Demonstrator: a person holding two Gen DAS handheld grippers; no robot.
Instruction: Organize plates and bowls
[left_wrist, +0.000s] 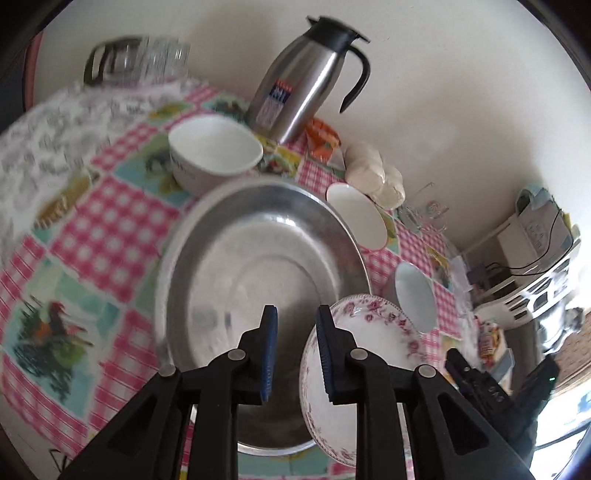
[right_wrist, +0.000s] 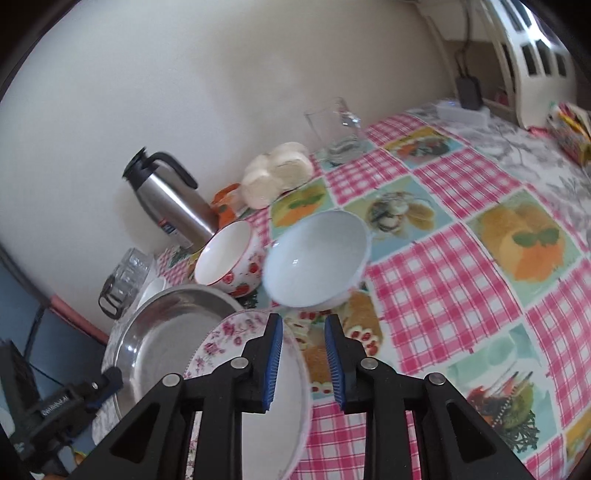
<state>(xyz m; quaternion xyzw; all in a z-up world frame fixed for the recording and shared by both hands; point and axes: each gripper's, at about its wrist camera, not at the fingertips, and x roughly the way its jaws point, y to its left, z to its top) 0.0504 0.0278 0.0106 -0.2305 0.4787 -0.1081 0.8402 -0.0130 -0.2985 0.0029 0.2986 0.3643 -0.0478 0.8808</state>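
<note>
Left gripper (left_wrist: 295, 345) tilted down over steel tray (left_wrist: 221, 236), right gripper (right_wrist: 303, 356) beside floral plate (right_wrist: 221, 332), both jaws slightly spread, empty

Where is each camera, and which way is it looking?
Left wrist: sits on the left hand-held gripper, looking down at the metal tray; its own fingers and the right hand-held gripper show.
Right wrist: sits on the right hand-held gripper, looking down past the floral plate to the white bowl; its own fingers show.
Shared: tray, floral plate, steel jug.
</note>
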